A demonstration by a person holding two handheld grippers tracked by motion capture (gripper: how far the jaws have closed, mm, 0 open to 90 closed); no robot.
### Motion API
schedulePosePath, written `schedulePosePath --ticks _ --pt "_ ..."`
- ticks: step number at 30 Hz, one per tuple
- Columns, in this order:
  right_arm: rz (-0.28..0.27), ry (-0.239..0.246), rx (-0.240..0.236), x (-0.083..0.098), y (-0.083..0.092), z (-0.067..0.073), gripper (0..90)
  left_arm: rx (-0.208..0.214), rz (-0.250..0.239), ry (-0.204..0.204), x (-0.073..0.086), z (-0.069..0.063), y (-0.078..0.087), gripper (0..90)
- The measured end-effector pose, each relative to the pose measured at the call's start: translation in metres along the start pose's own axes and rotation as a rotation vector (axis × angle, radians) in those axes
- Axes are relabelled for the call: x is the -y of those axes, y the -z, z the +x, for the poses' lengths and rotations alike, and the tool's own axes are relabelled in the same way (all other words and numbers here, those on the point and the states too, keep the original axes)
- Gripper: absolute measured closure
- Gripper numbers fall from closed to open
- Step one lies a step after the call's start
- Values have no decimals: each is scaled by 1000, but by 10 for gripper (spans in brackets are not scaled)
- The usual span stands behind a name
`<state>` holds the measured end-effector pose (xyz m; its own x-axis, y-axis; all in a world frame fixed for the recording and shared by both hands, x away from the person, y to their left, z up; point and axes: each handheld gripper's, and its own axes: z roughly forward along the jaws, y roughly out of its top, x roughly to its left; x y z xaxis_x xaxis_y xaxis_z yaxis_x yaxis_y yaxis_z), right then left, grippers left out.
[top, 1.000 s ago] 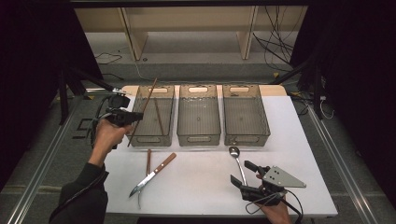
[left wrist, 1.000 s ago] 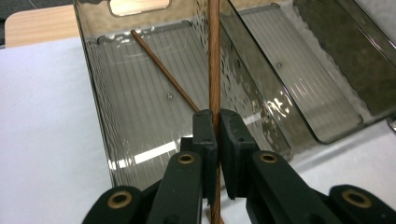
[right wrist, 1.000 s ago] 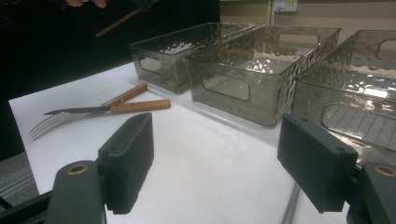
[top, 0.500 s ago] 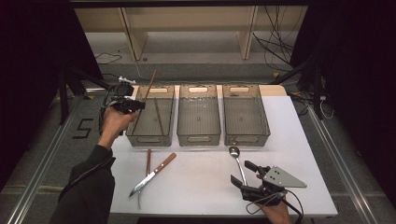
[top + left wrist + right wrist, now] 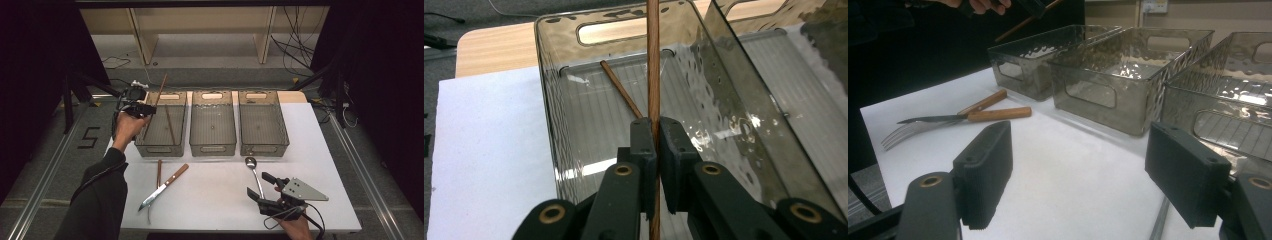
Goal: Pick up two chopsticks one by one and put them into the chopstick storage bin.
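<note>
My left gripper is shut on a wooden chopstick and holds it slanted over the near-left corner of the left clear bin. In the left gripper view the chopstick runs straight up between the closed jaws of my left gripper, above the bin floor. A second chopstick lies inside that bin, its end leaning toward the far wall. My right gripper rests open near the table's front edge, beside the spoon, with nothing between the jaws of the right gripper.
A middle bin and a right bin stand in a row with the left one. A knife and a wooden-handled fork lie crossed on the white table in front of the left bin.
My left hand has carried the chopstick away from me and to the right, over the left bin's corner. The right gripper has stayed put.
</note>
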<state>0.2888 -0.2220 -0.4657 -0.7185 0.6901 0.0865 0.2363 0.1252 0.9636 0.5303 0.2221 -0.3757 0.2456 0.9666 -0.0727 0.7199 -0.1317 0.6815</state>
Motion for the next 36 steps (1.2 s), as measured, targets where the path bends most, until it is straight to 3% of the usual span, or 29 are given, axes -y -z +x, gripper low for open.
schedulePosePath --ticks 8,20,36 --pt "-1 2 -2 0 0 0 278 10 -6 -2 6 -1 -11 849" --pt "-2 0 -3 0 0 0 278 23 3 -36 11 -4 -14 848" --pt "0 -1 -2 0 0 0 278 20 13 -39 17 -3 -22 843"
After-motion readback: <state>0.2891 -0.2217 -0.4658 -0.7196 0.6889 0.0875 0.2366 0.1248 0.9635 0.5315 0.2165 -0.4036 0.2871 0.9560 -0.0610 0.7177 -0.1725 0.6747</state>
